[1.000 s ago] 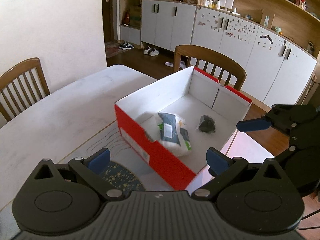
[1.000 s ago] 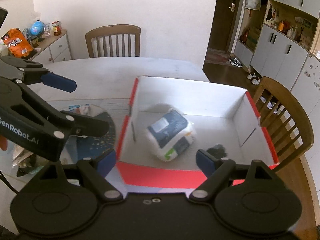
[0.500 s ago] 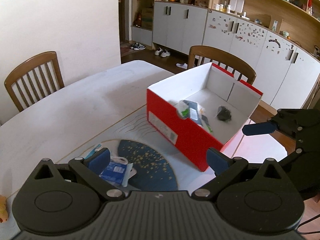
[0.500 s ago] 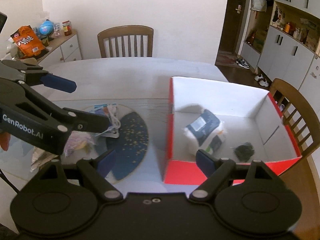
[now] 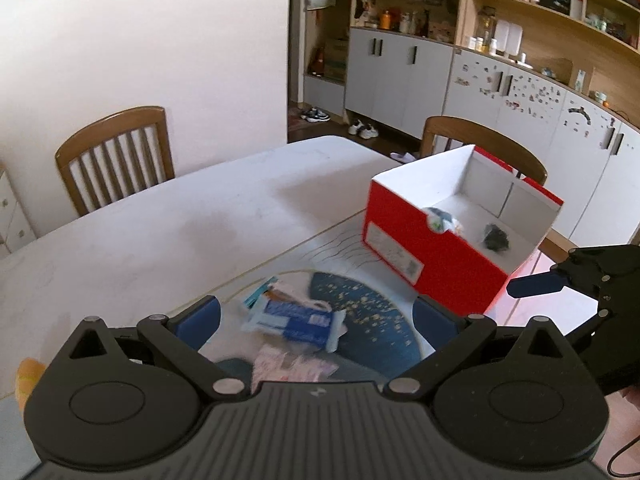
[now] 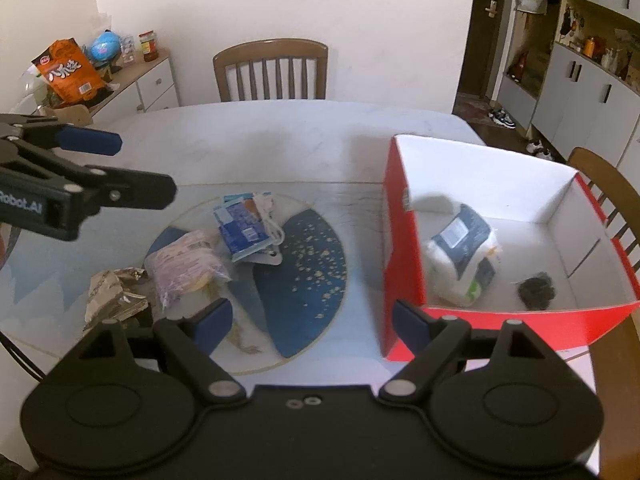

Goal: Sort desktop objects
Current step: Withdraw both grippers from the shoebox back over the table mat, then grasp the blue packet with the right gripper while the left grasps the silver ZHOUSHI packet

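Packets at middle left look soft, light and crinkly; pinch one by its edge. Both tongs are spread wide, holding nothing.

Our left gripper is up in the air with its two blue-tipped fingers spread wide apart and nothing between them. Our right gripper is the same, wide apart and holding nothing. They sit side by side, and each one peeks into the other's view.
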A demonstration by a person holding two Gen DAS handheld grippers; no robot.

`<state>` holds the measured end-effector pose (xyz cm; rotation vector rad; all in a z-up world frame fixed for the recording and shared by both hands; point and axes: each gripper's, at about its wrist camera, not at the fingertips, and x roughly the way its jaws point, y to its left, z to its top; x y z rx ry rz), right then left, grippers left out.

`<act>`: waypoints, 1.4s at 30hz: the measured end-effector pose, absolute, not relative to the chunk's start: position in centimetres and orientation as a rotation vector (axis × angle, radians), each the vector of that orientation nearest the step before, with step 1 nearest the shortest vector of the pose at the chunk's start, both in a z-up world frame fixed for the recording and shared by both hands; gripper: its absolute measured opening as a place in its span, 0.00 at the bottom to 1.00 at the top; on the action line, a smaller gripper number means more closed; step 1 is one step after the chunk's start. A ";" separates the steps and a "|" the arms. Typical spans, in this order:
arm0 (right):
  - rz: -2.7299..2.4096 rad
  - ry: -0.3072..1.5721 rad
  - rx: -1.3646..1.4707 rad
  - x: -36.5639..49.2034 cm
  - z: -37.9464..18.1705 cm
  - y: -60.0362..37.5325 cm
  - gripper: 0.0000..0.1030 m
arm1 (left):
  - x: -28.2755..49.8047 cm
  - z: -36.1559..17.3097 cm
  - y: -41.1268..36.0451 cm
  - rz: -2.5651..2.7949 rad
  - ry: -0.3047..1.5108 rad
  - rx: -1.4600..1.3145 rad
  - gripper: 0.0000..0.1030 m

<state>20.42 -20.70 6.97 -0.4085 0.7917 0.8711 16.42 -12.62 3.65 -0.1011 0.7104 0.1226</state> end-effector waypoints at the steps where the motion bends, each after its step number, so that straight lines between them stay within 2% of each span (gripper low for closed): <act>1: 0.875 0.795 -0.409 20.2 6.8 -20.4 0.85 | 16.1 3.4 -12.3 0.127 0.711 -0.106 1.00; 21: 0.920 0.802 -0.446 19.2 5.5 -16.7 0.84 | 10.5 -0.9 -9.1 0.196 0.739 -0.145 1.00; 42: 0.966 0.813 -0.473 20.3 4.2 -12.9 0.84 | 9.4 -6.0 -7.3 0.140 0.834 -0.218 1.00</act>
